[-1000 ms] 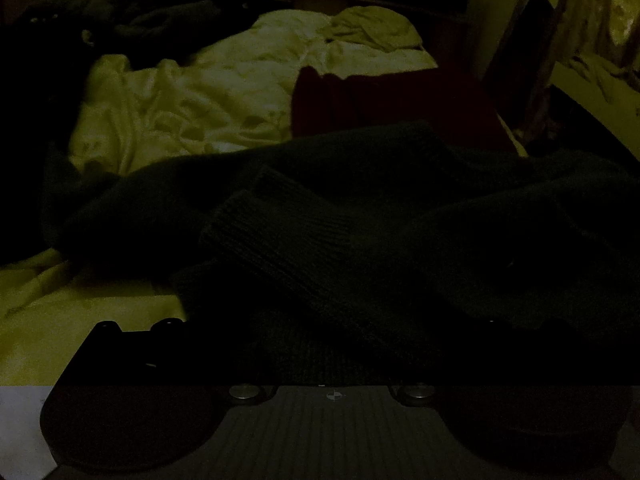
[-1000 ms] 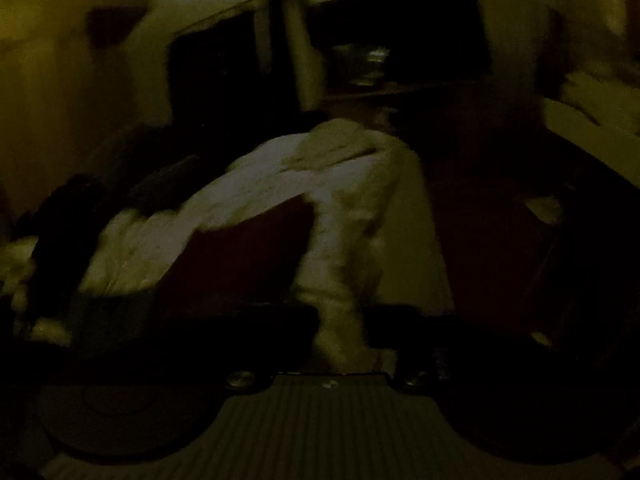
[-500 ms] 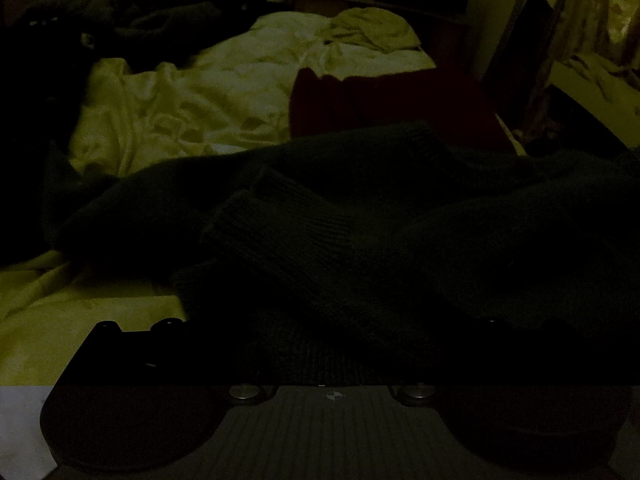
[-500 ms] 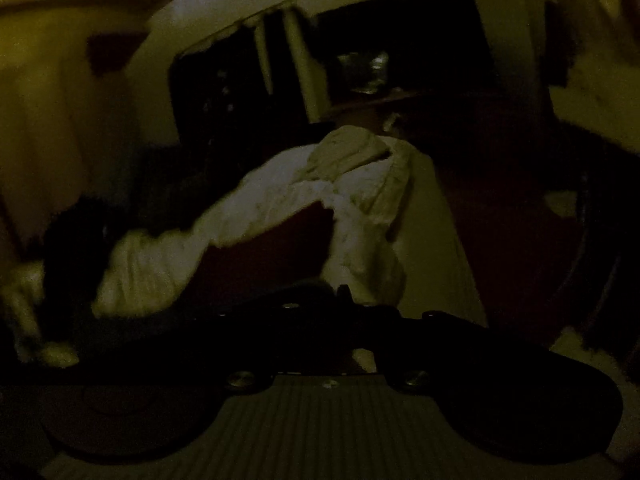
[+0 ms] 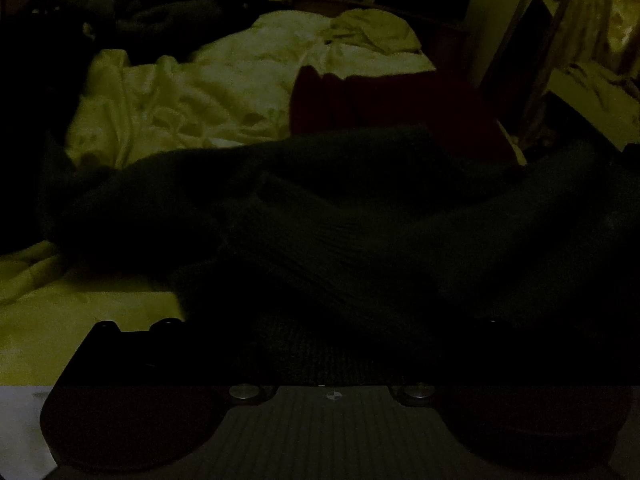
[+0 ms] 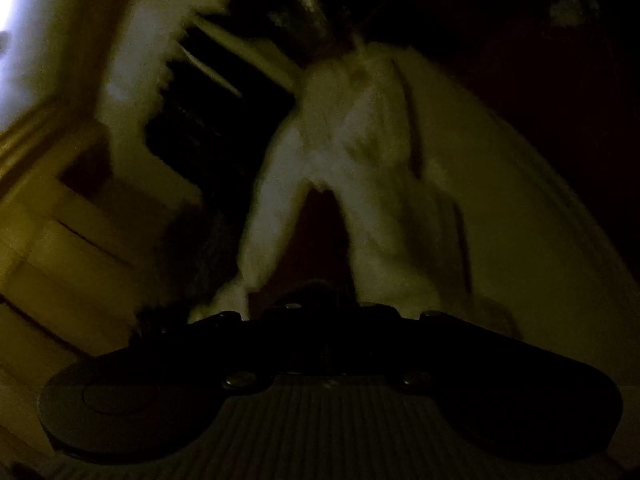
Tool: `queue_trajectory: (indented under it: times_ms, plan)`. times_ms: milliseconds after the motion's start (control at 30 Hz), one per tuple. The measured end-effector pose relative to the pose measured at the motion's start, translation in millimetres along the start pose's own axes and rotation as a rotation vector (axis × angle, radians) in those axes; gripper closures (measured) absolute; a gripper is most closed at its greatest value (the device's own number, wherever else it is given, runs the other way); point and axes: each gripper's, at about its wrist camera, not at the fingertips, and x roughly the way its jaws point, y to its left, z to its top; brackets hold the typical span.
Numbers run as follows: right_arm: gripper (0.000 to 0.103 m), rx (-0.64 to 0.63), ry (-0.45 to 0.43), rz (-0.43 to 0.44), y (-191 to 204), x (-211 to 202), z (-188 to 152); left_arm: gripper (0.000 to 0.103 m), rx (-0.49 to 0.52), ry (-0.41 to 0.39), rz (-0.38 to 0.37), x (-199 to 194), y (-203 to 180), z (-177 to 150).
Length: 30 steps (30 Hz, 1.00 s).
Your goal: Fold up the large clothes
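The left gripper [image 5: 332,336] sits low against the dark knit sweater [image 5: 360,240] on the bed [image 5: 192,92]; its opening is too dark to tell; the right gripper [image 6: 320,312], seemingly closed, tilts away; lift the ribbed cuff [image 5: 280,224] flat before folding.

1. The dark sweater [image 5: 360,232] is thick knitted cloth, matt, with a ribbed cuff [image 5: 304,240] at centre.
2. The pale bedsheet [image 5: 192,96] at 11 o'clock is smooth crumpled cloth with a faint sheen.
3. The red garment [image 5: 392,104] at 1 o'clock is matt cloth.
4. The left tongs [image 5: 332,360] have matt black plastic housing, a ribbed grey plate, and two dull metal screws [image 5: 244,392].
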Motion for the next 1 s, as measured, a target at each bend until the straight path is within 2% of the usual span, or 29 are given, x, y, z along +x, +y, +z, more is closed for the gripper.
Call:
queue_trajectory:
  times_ms: [33, 67, 100, 200, 333, 400, 467, 533, 600, 667, 733, 767, 800, 833, 867, 900, 933, 967, 1000]
  plan:
    - [0.059, 0.018, 0.015, -0.125, -5.2, 4.7, -3.1, 0.000, -0.003, -0.001, -0.002, -0.2, 0.4, -0.2]
    - [0.048, 0.015, 0.017, -0.211, -6.9, 4.4, -5.0, 0.000, -0.005, -0.002, -0.004, -0.4, 0.7, -0.4]
    - [0.048, -0.003, 0.005, -0.238, -7.0, 0.2, -8.0, 0.000, -0.005, -0.003, -0.004, -0.5, 1.1, -1.1]
    - [0.047, -0.050, -0.040, -0.192, 3.1, -29.3, -18.1, 0.000, -0.006, -0.002, -0.005, 0.7, 1.5, -1.7]
    - [0.047, -0.218, -0.119, -0.264, 30.7, -82.2, -33.7, 0.000, -0.004, -0.001, 0.000, 0.2, -0.2, -1.6]
    - [0.047, -0.162, -0.181, -0.264, 29.7, -109.7, -36.1, 0.000, -0.001, 0.001, 0.004, 0.5, -1.1, -1.4]
    - [0.047, -0.087, -0.262, -0.310, 23.8, -129.5, -27.9, 0.000, 0.005, 0.001, 0.011, 0.2, -2.7, -1.8]
    - [0.047, -0.172, -0.252, -0.304, 25.5, -131.0, -23.7, 0.000, 0.007, -0.002, 0.012, -0.3, -2.2, -3.0]
    - [0.047, -0.238, -0.143, -0.235, 29.0, -116.6, -25.9, 0.000, 0.005, -0.002, 0.012, 0.2, -1.9, -3.4]
    - [0.047, -0.215, -0.089, -0.148, 28.1, -99.5, -31.0, 0.000, 0.006, -0.001, 0.013, 0.5, -2.4, -3.5]
    - [0.047, -0.220, -0.053, -0.135, 28.8, -76.1, -32.4, 0.000, 0.004, -0.001, 0.012, 0.7, -2.0, -3.3]
    - [0.050, -0.232, -0.033, -0.146, 28.3, -63.0, -32.0, 0.000, 0.002, -0.002, 0.010, 0.6, -1.4, -3.3]
    - [0.076, -0.229, -0.007, -0.161, 25.5, -48.4, -30.1, 0.000, -0.001, -0.002, 0.008, 0.4, -1.1, -3.3]
    - [0.094, -0.211, 0.002, -0.178, 20.3, -35.8, -26.9, 0.000, -0.003, -0.002, 0.006, 0.3, -0.7, -3.1]
    - [0.097, -0.172, -0.010, -0.189, 15.3, -30.8, -24.9, 0.000, -0.004, -0.002, 0.005, 0.5, -0.5, -2.8]
    - [0.097, -0.105, -0.029, -0.165, 4.9, -28.2, -20.8, 0.000, -0.004, -0.001, 0.004, 0.6, -0.4, -2.8]
    - [0.097, -0.005, -0.044, -0.064, -8.8, -27.8, -15.0, 0.000, -0.006, -0.002, 0.002, 0.7, 0.0, -3.2]
    - [0.097, 0.092, -0.067, 0.074, -20.6, -30.7, -9.9, 0.000, -0.011, -0.003, -0.006, 1.0, 1.0, -3.1]
    - [0.097, 0.180, -0.097, 0.258, -30.8, -34.0, -5.6, 0.000, -0.015, -0.005, -0.014, 1.5, 1.9, -2.7]
